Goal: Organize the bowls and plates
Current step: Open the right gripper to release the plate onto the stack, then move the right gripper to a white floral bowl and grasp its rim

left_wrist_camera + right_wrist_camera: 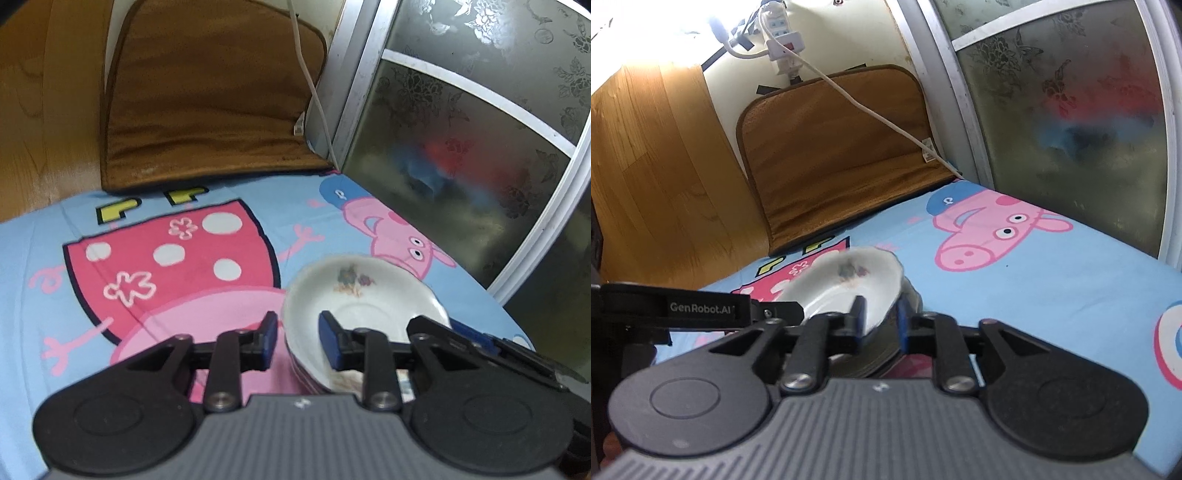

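A white plate with a flower print [354, 295] lies on top of a stack of dishes on the blue cartoon sheet [44, 258]. My left gripper [299, 341] has its jaws astride the plate's near left rim, one finger outside and one inside; the gap looks wider than the rim. In the right wrist view the same plate [849, 284] sits tilted, and my right gripper [881, 321] has its jaws closed on its right rim. The left gripper's arm [701, 308] shows at the left there. The right gripper's finger [476, 338] shows behind the plate.
A brown cushion [207, 110] leans on the wall at the back with a white cable [871, 110] over it. A frosted glass door [480, 147] runs along the right. A wooden panel [657, 166] stands at the left. A power strip [779, 37] hangs on the wall.
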Demonstrator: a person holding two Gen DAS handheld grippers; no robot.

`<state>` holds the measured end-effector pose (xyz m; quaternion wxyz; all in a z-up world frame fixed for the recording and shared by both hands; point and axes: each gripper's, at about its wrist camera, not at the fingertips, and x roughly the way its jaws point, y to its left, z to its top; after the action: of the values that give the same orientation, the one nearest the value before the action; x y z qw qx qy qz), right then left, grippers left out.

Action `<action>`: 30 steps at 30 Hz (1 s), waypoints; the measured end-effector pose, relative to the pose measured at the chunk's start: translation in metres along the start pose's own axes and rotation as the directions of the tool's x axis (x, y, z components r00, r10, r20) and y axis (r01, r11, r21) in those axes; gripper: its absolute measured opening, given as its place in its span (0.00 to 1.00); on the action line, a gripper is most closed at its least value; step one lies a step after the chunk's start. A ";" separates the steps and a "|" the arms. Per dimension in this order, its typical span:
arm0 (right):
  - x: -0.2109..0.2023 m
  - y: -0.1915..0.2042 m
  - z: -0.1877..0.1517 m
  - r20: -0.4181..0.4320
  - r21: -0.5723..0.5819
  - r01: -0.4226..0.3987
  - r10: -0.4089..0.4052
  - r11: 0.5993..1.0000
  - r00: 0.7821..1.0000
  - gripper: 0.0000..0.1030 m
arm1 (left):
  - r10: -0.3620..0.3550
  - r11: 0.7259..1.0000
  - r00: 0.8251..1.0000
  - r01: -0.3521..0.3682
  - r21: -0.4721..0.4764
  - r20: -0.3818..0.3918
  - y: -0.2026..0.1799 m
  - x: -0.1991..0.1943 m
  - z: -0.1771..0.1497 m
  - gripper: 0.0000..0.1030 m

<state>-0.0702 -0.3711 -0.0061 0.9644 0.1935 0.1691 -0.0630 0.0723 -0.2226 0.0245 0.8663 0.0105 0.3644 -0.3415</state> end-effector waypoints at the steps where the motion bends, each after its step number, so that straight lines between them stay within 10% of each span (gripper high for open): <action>1: -0.002 0.002 0.000 0.014 -0.006 0.008 -0.008 1.000 1.000 0.49 | 0.006 1.000 1.000 -0.006 0.004 0.011 -0.001 -0.002 0.000 0.36; 3: -0.006 0.006 -0.001 0.065 -0.031 0.064 -0.061 0.997 0.996 0.70 | 0.010 1.000 1.000 -0.010 0.004 0.030 0.000 -0.008 0.002 0.38; 15: -0.026 0.030 -0.003 0.109 -0.096 0.022 -0.011 0.995 0.994 0.70 | 0.034 0.999 0.996 -0.032 -0.020 0.088 0.018 -0.058 -0.027 0.39; 30: -0.004 0.135 -0.035 -0.157 -0.178 -0.293 0.267 0.939 0.951 0.37 | 0.300 0.936 0.949 -0.272 -0.224 0.102 0.121 -0.158 -0.097 0.39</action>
<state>-0.0589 -0.2334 0.0127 0.9648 0.1218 0.2080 0.1051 0.0053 -0.0117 0.0263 0.9257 -0.0498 0.3334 -0.1719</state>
